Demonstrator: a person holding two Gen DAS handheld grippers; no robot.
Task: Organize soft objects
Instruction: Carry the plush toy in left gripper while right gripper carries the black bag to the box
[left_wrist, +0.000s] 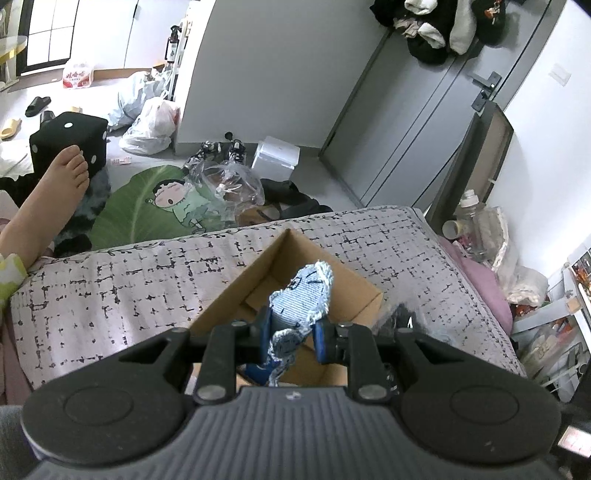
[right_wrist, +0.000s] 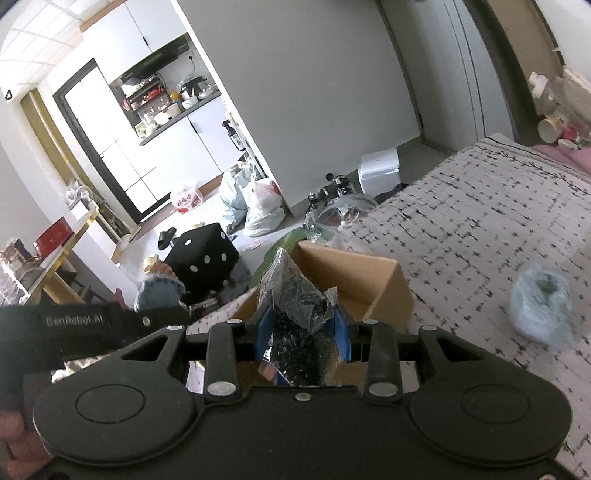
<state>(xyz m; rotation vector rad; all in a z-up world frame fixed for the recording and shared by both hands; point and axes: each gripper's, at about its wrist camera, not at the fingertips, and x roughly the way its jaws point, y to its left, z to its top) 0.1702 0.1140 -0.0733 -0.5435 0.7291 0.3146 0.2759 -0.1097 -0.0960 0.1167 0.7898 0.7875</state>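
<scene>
A lived-in home: patterned bed cover (left_wrist: 129, 280), kitchen shelves (right_wrist: 162, 107), slippers (left_wrist: 37, 105) on floor.

Matt cardboard box (left_wrist: 354, 291), frayed knit cloth (left_wrist: 306, 291)

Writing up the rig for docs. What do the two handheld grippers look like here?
Both share one build: matte black linkage bars with silver pivot screws, two round black discs at the base, and blue pads on the jaws. The left gripper has a ribbed grey body. The right gripper has a smooth black body. White "GenRobot.AI" lettering shows on the left gripper's black side.

Black dice-patterned stool (left_wrist: 70, 142), grey door (left_wrist: 424, 122)
</scene>
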